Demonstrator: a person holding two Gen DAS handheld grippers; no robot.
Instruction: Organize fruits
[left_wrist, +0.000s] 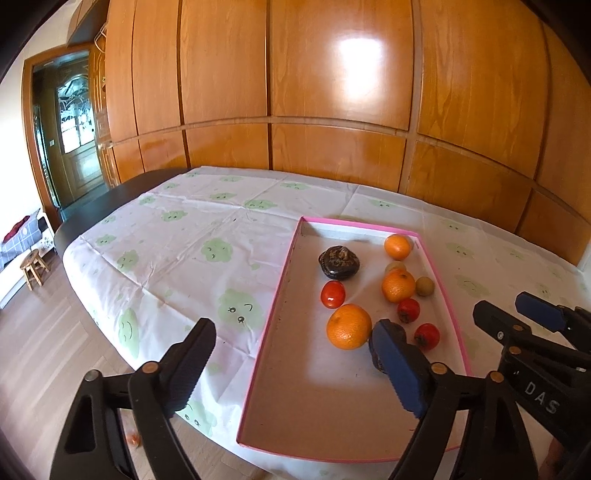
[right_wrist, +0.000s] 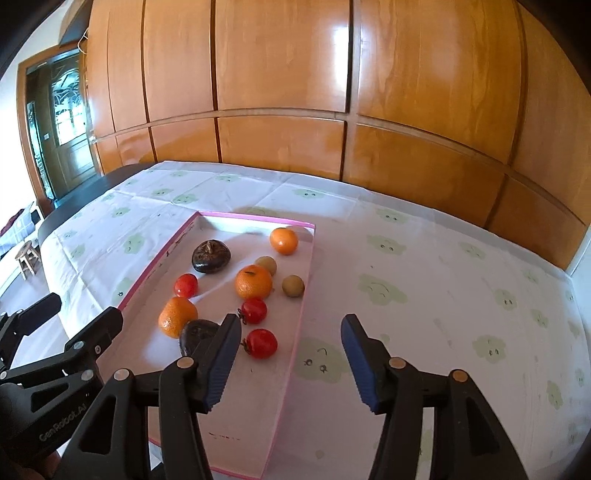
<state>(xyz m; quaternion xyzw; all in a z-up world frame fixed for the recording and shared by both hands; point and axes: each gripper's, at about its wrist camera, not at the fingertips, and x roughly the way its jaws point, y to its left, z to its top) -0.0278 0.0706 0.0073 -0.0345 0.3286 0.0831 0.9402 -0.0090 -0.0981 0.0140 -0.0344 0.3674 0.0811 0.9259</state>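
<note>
The fruits are lying loose in the pink-rimmed tray (left_wrist: 291, 254): three oranges, the nearest orange (left_wrist: 348, 326) touching a dark fruit (right_wrist: 197, 334), three red tomatoes, two small yellowish fruits and another dark one at the far end. The tray is sitting on the cloth-covered surface (left_wrist: 177, 243). I am holding my left fingers (left_wrist: 293, 360) spread wide over the tray's near left edge, gripping nothing. My right fingers (right_wrist: 290, 354) are standing open and empty, straddling the tray's right rim.
</note>
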